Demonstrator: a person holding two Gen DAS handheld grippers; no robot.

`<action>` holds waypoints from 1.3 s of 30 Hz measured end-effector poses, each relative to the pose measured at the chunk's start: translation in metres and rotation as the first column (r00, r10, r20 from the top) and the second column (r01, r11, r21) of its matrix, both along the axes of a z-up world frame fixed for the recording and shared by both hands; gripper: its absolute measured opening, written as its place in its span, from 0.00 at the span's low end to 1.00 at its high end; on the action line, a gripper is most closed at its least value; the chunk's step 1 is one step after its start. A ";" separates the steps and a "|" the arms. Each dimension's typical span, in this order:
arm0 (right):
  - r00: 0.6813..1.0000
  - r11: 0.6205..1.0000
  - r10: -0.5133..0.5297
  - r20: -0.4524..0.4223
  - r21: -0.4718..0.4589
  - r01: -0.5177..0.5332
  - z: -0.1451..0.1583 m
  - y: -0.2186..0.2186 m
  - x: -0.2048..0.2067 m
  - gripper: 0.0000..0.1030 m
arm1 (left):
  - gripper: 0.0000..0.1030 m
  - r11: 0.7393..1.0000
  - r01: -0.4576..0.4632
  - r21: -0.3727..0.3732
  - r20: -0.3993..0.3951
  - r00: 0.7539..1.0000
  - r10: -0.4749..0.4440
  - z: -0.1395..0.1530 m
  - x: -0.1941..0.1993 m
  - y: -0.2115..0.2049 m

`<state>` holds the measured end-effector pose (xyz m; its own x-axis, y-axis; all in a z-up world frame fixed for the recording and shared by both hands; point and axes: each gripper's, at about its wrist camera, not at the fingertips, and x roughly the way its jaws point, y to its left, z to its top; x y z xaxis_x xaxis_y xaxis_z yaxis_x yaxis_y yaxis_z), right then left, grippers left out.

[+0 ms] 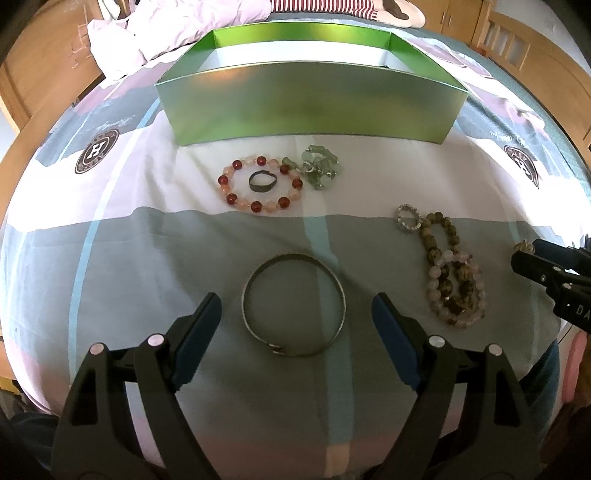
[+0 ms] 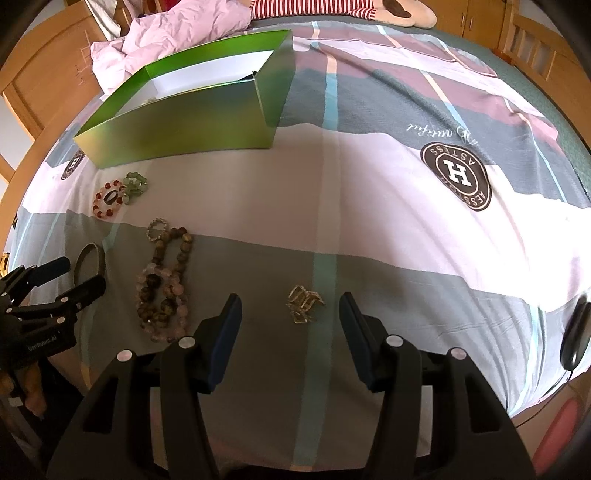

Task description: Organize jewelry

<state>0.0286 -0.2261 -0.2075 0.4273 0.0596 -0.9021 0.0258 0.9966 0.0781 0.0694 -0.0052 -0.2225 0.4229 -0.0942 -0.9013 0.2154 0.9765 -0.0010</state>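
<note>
On the bedspread a silver bangle (image 1: 343, 299) lies flat between the wide-apart fingers of my left gripper (image 1: 295, 301), which is open and clear of it. Farther off lie a red and pink bead bracelet (image 1: 261, 160) with a dark ring (image 1: 262, 181) inside it, a green bead bracelet (image 1: 321, 170), a small silver beaded ring (image 1: 408, 218) and brown and pink bead bracelets (image 1: 456, 273). My right gripper (image 2: 290, 302) is open, and a gold piece of jewelry (image 2: 304, 304) lies between its fingers, untouched. An open green box (image 1: 310, 99) stands behind.
The bed has wooden rails at its sides. Crumpled pink bedding (image 2: 177, 26) and a striped cloth (image 2: 314, 7) lie beyond the box. A dark oval object (image 2: 576, 336) sits at the bed's right edge. A person's hand (image 2: 29, 387) holds the left gripper (image 2: 83, 273).
</note>
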 end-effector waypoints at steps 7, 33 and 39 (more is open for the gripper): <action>1.000 1.000 -0.001 -0.004 -0.002 0.001 -0.002 0.001 0.001 0.53 | 0.81 1.000 0.000 0.010 -0.007 1.000 0.000 -0.004 0.001 0.000; 0.999 0.998 0.047 -0.010 -0.030 -0.048 -0.008 0.013 0.004 0.23 | 0.58 1.000 0.000 -0.013 0.013 1.000 0.000 -0.005 0.001 0.001; 0.999 0.999 0.030 -0.016 -0.012 -0.030 -0.007 0.009 0.003 0.25 | 0.58 1.000 0.005 0.000 0.016 1.000 -0.005 -0.003 0.000 0.000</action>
